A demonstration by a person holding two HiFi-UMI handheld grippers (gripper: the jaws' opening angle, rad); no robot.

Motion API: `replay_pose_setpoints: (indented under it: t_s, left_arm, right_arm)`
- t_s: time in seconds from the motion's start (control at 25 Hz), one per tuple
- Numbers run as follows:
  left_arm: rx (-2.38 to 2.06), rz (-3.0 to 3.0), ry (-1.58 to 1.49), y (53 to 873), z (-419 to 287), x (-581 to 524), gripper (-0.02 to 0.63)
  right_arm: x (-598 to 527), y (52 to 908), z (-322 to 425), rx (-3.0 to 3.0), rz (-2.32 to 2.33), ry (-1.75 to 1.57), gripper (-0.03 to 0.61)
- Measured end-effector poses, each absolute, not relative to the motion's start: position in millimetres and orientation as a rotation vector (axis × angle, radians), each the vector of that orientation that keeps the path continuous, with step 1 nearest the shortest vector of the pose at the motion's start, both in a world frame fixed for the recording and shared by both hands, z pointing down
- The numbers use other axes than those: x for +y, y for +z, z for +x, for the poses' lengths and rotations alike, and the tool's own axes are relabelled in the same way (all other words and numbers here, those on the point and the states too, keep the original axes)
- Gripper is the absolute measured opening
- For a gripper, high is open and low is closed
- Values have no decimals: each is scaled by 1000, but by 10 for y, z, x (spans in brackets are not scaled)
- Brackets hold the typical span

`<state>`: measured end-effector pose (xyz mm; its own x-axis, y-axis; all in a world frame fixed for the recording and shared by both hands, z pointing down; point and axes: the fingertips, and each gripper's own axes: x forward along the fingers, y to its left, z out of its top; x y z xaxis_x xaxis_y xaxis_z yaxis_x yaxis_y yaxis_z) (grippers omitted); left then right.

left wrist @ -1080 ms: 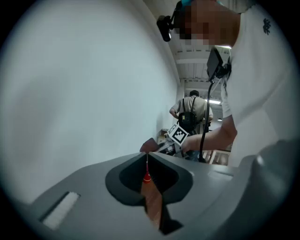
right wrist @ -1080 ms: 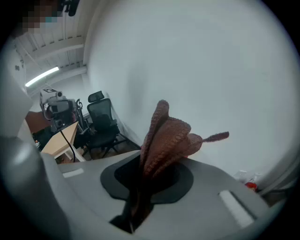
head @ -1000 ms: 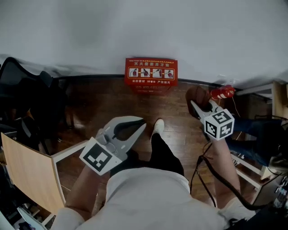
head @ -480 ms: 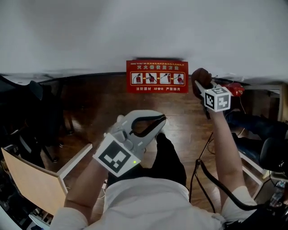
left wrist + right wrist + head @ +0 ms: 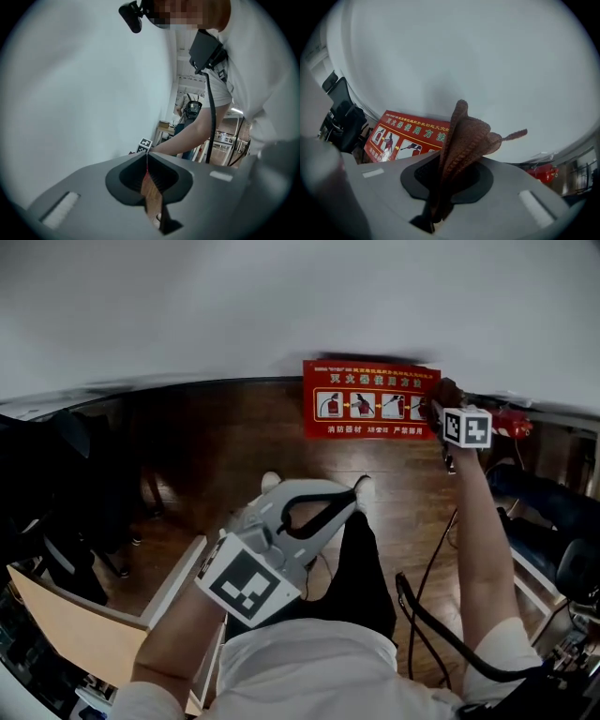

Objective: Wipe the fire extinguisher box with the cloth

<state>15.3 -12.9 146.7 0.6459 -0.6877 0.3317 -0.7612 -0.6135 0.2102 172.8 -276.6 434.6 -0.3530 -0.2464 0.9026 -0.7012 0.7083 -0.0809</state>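
Box: one red fire extinguisher box (image 5: 370,399) on the wood floor (image 5: 234,446), backed against the white wall (image 5: 281,306). Only its printed front shows, so I cannot tell what is inside.
Box front: one line of yellow characters above a row of four small pictures.
Cloth: one brown cloth (image 5: 464,140), bunched and standing up out of my right fingers. In the head view it sits at the box's upper right corner; I cannot tell whether it touches the box.
Right gripper (image 5: 442,413): arm stretched forward, fingers clamped on the cloth's lower folds. In the right gripper view the box lies low and to the left of the cloth.
Left gripper (image 5: 354,493): held low over my legs, well apart from the box. Its fingers are closed tip to tip with nothing between them.
Extinguisher: one red extinguisher (image 5: 511,423) outside the box, just to its right, by the wall.
Other: one black chair (image 5: 56,484) at far left; one pale wooden panel (image 5: 75,624) at lower left.
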Motion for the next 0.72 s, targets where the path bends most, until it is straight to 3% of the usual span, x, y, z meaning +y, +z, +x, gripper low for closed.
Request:
replay_pose_setpoints:
  t_s: [0.72]
  left_arm:
    - [-1231,2477,182,1593,-827,195,9]
  right_arm:
    - [-2071,4451,500,-1888,624,593,51]
